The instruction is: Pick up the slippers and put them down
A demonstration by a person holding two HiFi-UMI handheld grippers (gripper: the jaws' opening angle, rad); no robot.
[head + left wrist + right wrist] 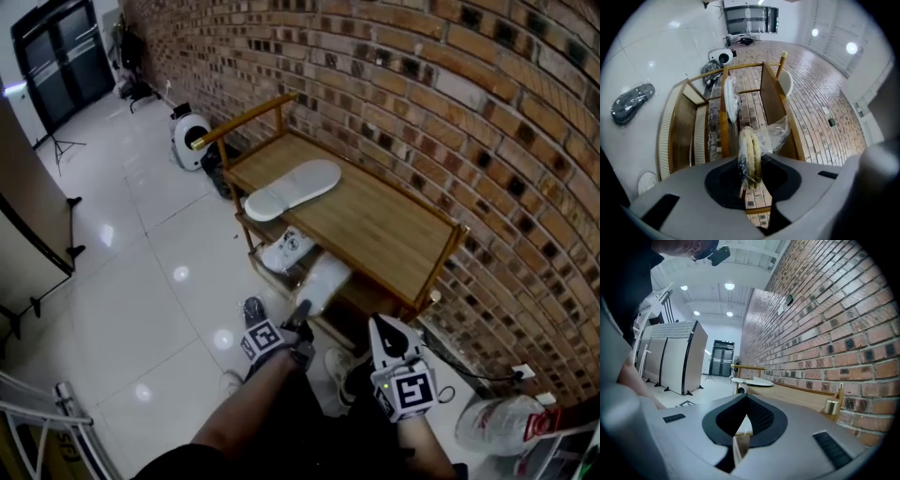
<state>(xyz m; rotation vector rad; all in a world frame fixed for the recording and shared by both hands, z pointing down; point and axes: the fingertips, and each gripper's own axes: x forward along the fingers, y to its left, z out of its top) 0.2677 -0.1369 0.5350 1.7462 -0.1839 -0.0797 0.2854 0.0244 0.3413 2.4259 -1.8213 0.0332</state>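
Our left gripper (301, 313) is clamped on the edge of the bagged slipper (750, 151); its long axis runs straight ahead toward the bench (394, 234); the right gripper (381, 325) sits beside, jaws together, empty; 1 white slipper (294, 187) lies atop.

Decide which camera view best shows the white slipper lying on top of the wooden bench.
Head view: the white slipper lies whole, seen from above, on the wooden bench. The right gripper view shows it small, distant and edge-on; the left gripper view shows only a white sliver beyond the bench.
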